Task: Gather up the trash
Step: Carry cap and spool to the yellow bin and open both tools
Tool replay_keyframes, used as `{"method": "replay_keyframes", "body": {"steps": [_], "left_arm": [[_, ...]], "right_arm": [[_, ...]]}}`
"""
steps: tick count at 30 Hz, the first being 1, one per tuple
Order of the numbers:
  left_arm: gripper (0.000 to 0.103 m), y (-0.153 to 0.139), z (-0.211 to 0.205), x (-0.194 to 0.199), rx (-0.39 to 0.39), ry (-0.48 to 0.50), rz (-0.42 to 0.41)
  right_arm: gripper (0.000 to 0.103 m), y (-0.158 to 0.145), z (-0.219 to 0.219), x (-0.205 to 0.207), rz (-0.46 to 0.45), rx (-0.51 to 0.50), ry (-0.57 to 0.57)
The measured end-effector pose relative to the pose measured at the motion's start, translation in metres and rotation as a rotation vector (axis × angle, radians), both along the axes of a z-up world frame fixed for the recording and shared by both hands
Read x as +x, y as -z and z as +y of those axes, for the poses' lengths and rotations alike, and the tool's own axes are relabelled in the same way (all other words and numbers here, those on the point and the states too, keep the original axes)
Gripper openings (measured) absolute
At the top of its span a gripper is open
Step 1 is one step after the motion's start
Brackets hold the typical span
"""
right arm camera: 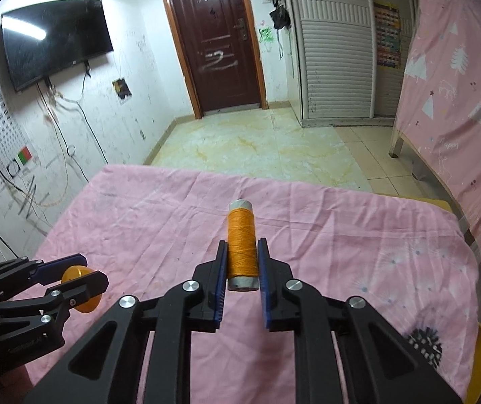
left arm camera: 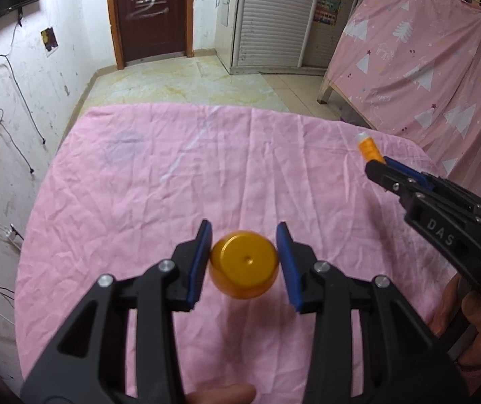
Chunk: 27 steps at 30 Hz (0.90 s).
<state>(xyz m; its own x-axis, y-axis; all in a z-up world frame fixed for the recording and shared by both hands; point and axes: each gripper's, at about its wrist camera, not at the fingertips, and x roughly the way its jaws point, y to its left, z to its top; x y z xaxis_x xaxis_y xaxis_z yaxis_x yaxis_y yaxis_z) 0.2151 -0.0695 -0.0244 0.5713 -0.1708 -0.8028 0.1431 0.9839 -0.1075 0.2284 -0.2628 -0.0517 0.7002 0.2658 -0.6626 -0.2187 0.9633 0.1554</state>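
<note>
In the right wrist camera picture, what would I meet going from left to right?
Left gripper holding a yellow cap → right gripper clamped on an orange thread spool → dark dandelion print on the pink cloth.

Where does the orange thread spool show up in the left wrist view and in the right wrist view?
Left wrist view: the thread spool sticks out of the right gripper at the right edge.
Right wrist view: the spool sits centre frame, clamped between the gripper's blue pads.
Shared landmark: the dark brown door.
</note>
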Motion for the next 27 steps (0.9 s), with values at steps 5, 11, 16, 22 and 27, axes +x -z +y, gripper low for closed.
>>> {"method": "replay_keyframes", "body": {"steps": [5,11,16,22,27], "left_arm": [[0.037,-0.012,-0.014,-0.010,0.010,0.017,-0.027],[0.037,-0.024,-0.037,-0.023,0.023,0.051,-0.056],[0.037,-0.030,-0.062,-0.030,0.037,0.088,-0.071],[0.037,-0.034,-0.098,-0.038,0.054,0.142,-0.084],[0.037,-0.035,-0.130,-0.047,0.067,0.196,-0.093]], "right_arm": [[0.010,-0.014,-0.023,-0.021,-0.040,0.040,0.029],[0.010,-0.022,-0.056,-0.045,-0.075,0.083,0.078],[0.010,-0.026,-0.095,-0.067,-0.104,0.120,0.136],[0.010,-0.023,-0.139,-0.090,-0.127,0.158,0.212],[0.010,-0.018,-0.179,-0.114,-0.143,0.175,0.275]]}}
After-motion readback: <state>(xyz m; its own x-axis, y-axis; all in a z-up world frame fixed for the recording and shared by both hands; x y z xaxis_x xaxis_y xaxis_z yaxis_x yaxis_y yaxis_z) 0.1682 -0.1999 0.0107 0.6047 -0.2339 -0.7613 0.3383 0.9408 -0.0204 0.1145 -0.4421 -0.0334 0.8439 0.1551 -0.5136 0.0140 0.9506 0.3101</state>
